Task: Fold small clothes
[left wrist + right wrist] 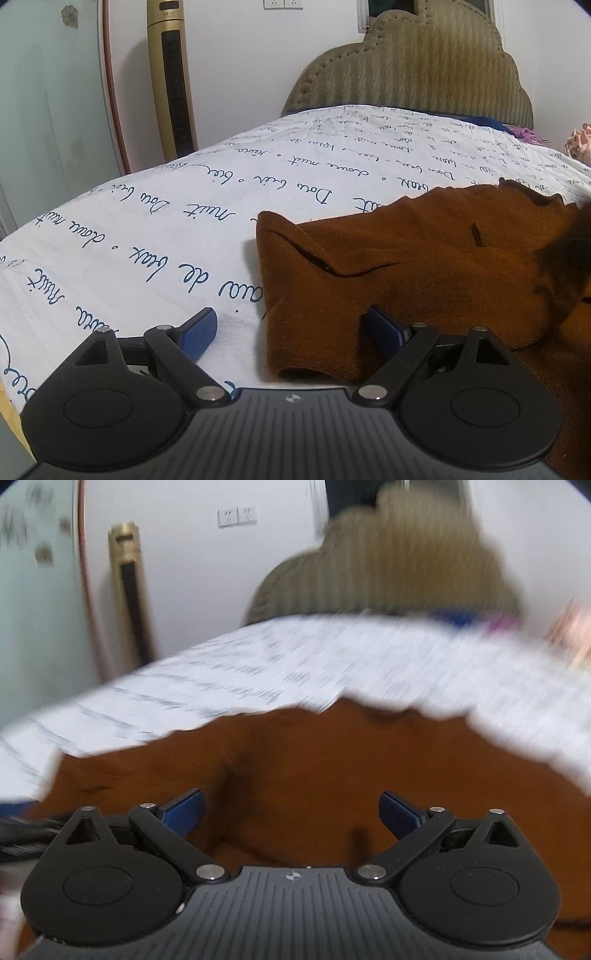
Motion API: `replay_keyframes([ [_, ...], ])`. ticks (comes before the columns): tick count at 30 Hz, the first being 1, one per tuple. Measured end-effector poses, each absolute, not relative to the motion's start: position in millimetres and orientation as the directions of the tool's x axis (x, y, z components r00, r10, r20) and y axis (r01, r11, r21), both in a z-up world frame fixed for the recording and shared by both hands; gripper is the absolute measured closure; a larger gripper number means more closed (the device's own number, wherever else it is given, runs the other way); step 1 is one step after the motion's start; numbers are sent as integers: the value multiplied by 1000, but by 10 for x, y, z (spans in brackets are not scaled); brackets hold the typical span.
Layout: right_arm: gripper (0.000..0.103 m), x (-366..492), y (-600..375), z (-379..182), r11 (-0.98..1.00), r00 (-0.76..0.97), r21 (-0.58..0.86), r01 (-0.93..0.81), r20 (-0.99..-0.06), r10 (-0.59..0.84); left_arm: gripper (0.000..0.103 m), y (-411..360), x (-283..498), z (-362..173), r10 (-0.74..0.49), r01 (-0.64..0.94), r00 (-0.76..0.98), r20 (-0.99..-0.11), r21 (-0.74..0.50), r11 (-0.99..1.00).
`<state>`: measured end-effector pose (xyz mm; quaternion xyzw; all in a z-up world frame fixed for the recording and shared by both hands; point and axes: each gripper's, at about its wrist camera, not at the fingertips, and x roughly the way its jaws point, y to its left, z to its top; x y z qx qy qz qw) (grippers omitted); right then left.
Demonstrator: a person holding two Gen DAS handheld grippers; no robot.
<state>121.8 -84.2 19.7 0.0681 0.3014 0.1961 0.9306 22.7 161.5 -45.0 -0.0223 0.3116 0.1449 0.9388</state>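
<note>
Brown knitted garment [424,273] is cut off at the frame's right; both left gripper [291,328] and right gripper [291,808] are spread, empty, and the right view is blurred.

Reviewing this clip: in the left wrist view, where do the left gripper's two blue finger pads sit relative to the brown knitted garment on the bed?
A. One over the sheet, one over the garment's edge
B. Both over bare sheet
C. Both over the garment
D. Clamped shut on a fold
A: the left gripper is open, one blue pad over the white script-printed bed sheet, the other over the brown knitted garment.
</note>
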Motion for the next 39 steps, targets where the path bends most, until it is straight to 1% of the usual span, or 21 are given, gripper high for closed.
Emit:
replay_keyframes([
  [2, 13, 1331, -991, 152, 856, 680, 391, -338, -527, 510, 14, 1612, 232, -453, 259, -286, 764, -591, 50, 957],
  [3, 17, 1392, -1048, 122, 826, 658, 454, -335, -515, 550, 13, 1616, 233, -453, 257, -286, 764, -592, 47, 957],
  [4, 20, 1387, -1082, 107, 806, 645, 491, -331, -505, 573, 13, 1622, 234, -453, 255, -286, 764, -592, 43, 957],
  [8, 26, 1416, -1116, 62, 760, 605, 578, -296, -502, 618, 13, 1633, 182, -407, 261, -302, 776, -575, 24, 953],
  [10, 32, 1383, -1165, 51, 750, 605, 603, -272, -499, 620, 13, 1590, 102, -339, 277, -312, 793, -543, 28, 950],
  [12, 33, 1357, -1276, 61, 735, 615, 637, -234, -489, 619, 13, 1513, 24, -252, 263, -288, 817, -512, 32, 957],
  [15, 36, 1321, -1512, -5, 703, 640, 700, -129, -483, 598, 13, 1341, -54, -129, 223, -224, 847, -482, 57, 973],
  [17, 37, 1272, -1642, -64, 646, 633, 755, -110, -448, 632, 13, 1214, -97, -79, 203, -187, 863, -463, 80, 979],
  [20, 38, 1147, -1750, -146, 550, 591, 828, -105, -393, 704, 12, 1050, -126, -64, 171, -138, 870, -462, 106, 985],
  [24, 38, 998, -1749, -229, 459, 517, 883, -97, -349, 782, 12, 925, -143, -96, 154, -108, 869, -471, 124, 986],
  [26, 37, 975, -1671, -258, 442, 477, 892, -97, -348, 807, 12, 896, -138, -110, 152, -103, 867, -475, 128, 986],
  [27, 38, 987, -1615, -253, 459, 470, 883, -99, -365, 804, 12, 889, -133, -116, 153, -103, 865, -479, 128, 986],
  [29, 38, 1033, -1517, -216, 489, 479, 866, -102, -388, 787, 12, 888, -128, -121, 152, -105, 861, -485, 123, 987],
  [31, 38, 1056, -1491, -179, 485, 513, 869, -98, -374, 773, 12, 898, -134, -119, 150, -103, 862, -485, 121, 987],
  [34, 38, 1049, -1465, -88, 509, 566, 849, -142, -352, 746, 12, 923, -145, -116, 158, -110, 862, -482, 128, 986],
  [39, 38, 1118, -1469, -49, 520, 587, 839, -161, -342, 734, 12, 984, -119, -127, 153, -122, 853, -499, 93, 988],
])
